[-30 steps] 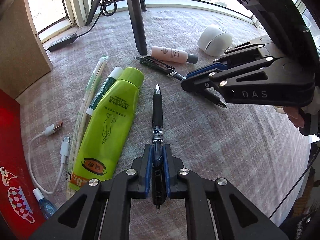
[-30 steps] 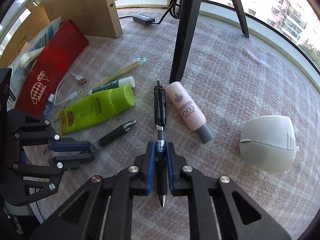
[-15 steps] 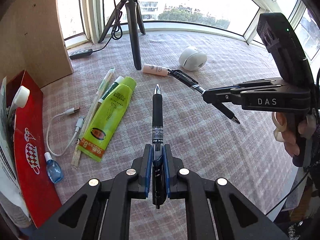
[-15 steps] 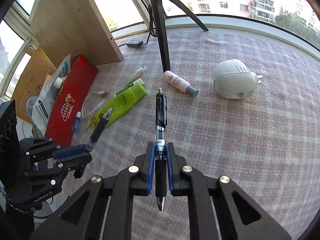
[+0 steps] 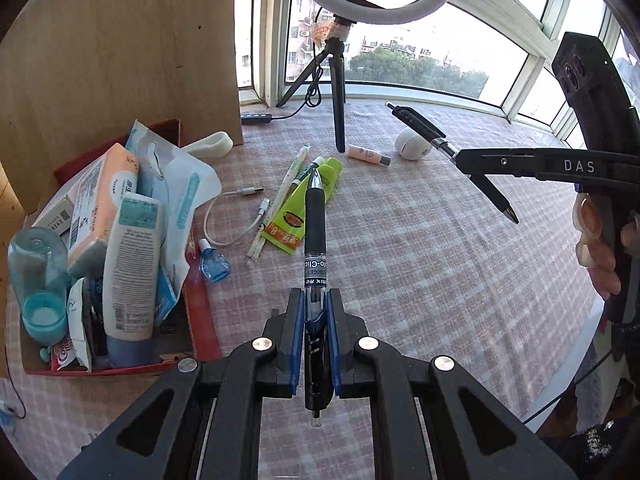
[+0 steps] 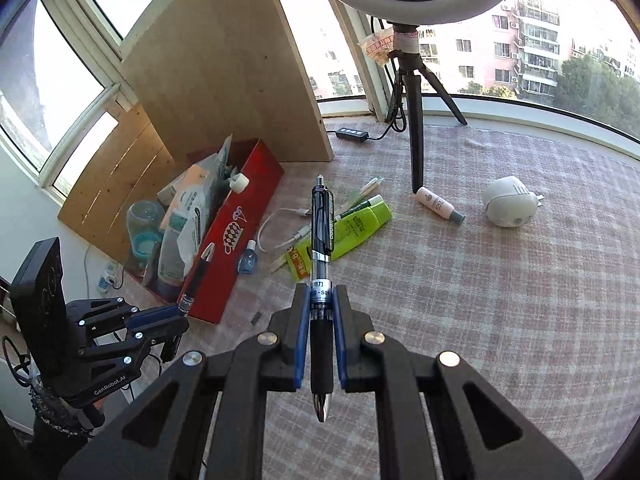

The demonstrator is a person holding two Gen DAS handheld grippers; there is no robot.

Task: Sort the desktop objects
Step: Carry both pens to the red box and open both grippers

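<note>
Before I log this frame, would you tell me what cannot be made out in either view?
- Red box, left wrist view: the items at its bottom are hidden by the white tube and packets in front.
- Pink bottle, both views: label print too small to read.
- Left gripper, left wrist view: part of the pen barrel sits hidden between the pads.
- Right gripper, left wrist view: the hand behind is cut off by the edge.
</note>
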